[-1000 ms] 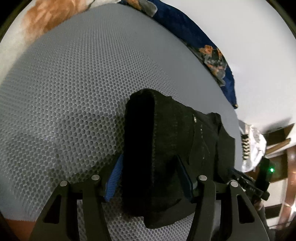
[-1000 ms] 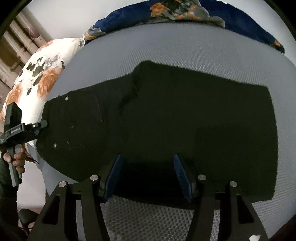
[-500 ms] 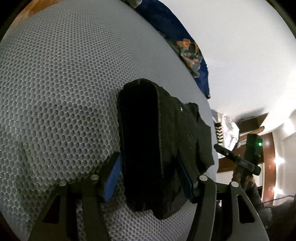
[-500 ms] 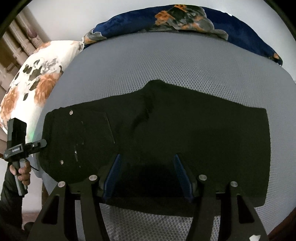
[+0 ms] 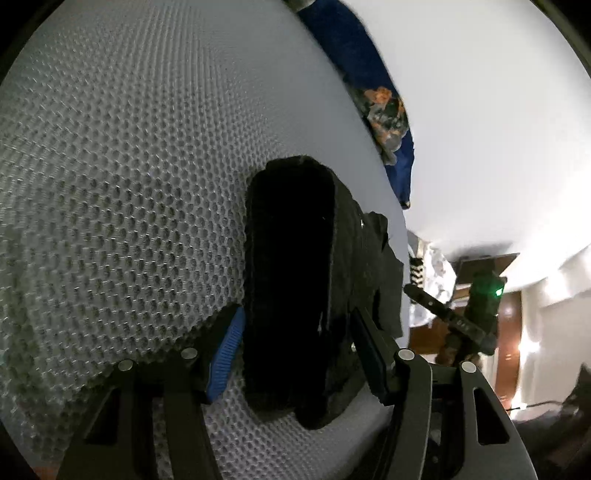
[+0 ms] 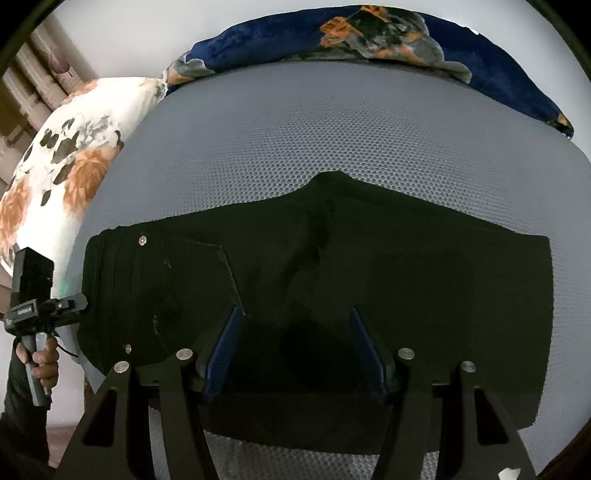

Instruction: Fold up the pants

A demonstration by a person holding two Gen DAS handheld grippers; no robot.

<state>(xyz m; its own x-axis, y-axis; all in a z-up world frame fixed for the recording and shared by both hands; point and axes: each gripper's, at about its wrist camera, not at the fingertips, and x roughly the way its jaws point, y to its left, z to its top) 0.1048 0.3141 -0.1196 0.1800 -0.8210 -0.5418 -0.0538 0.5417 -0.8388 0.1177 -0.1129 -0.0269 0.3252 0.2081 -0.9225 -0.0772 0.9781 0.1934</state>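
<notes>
The black pants (image 6: 369,277) lie folded into a long flat band on the grey mesh mattress (image 6: 332,129), pocket rivets at the left end. My left gripper (image 5: 297,312) is rolled on its side at that waist end (image 5: 288,277), one finger under the stack and one over it, shut on it. The right wrist view shows this left gripper (image 6: 83,301) at the pants' left edge, held by a hand (image 6: 40,362). My right gripper (image 6: 293,314) points steeply down over the pants' near long edge, open, with flat cloth beneath its fingers. It also shows as the right gripper (image 5: 443,314) beside a green light.
A dark blue flowered blanket (image 6: 369,33) lies along the mattress's far edge. A white flowered pillow (image 6: 74,158) sits at the far left corner. White wall rises behind the bed. Wooden furniture (image 5: 509,314) stands beyond the bed's end.
The left gripper has turned: bed and blanket swung across its view while the waist end stayed between its fingers. In the right wrist view the pants and left gripper sit lower in frame.
</notes>
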